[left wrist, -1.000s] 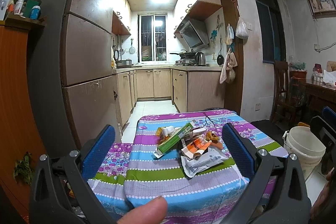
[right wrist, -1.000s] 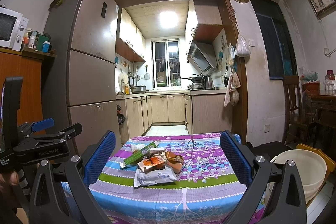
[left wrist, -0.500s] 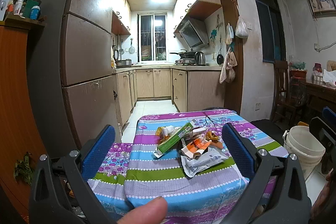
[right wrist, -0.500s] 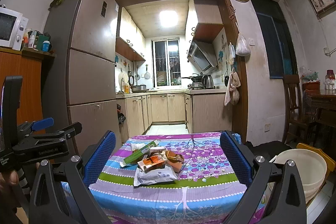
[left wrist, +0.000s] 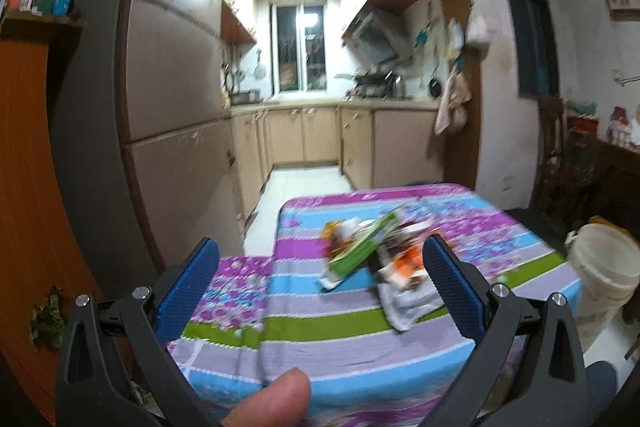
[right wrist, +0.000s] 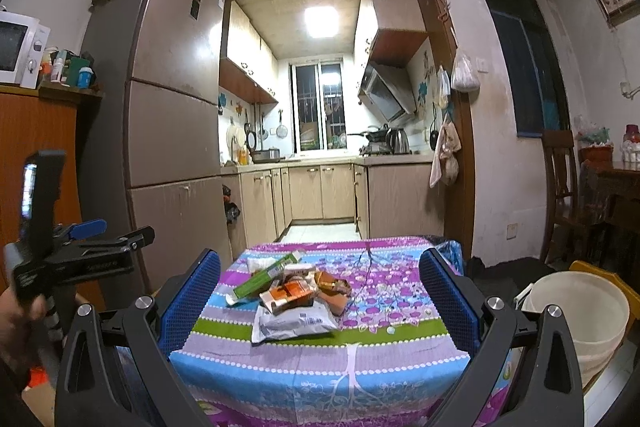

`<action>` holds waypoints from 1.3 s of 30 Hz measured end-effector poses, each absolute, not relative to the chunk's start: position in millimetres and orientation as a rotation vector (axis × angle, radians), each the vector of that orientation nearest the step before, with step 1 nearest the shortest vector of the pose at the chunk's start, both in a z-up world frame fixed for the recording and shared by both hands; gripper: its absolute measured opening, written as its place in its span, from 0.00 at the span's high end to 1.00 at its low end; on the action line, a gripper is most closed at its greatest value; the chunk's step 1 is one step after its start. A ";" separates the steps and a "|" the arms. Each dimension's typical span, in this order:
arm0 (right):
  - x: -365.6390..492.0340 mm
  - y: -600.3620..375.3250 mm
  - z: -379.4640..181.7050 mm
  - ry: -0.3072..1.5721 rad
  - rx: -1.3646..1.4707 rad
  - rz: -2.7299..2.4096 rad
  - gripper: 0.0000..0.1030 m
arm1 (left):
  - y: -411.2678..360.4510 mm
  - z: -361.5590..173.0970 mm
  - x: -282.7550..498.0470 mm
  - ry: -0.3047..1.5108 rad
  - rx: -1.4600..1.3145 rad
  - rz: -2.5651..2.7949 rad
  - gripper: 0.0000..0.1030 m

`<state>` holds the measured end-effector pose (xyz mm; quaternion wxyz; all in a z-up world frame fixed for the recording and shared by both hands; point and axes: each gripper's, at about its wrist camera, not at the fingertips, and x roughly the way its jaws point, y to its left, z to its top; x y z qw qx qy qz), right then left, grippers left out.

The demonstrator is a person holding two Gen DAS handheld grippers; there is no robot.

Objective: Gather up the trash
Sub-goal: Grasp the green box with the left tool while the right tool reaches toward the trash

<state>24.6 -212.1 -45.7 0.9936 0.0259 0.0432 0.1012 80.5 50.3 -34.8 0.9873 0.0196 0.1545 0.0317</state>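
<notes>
A small heap of trash lies on a table with a striped, flowered cloth: a green carton, an orange box, a brown wrapper and a silver-white pouch. The left wrist view shows the same heap blurred, the green carton leaning over the white pouch. My left gripper is open, short of the table, the heap toward its right finger. My right gripper is open too, framing the heap from a distance. Neither holds anything.
A cream bucket stands on the floor right of the table. A tall fridge rises on the left, with a wooden cabinet beside it. Dark chairs and a side table stand at the right; the kitchen opens behind.
The left gripper's view has swung left and blurred, so the table and heap now sit further right in it. The right gripper has barely moved.
</notes>
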 end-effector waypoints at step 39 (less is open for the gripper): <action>287.0 -199.9 -133.3 0.600 0.270 0.476 0.45 | 32.6 -161.2 325.3 0.671 0.294 -0.336 0.77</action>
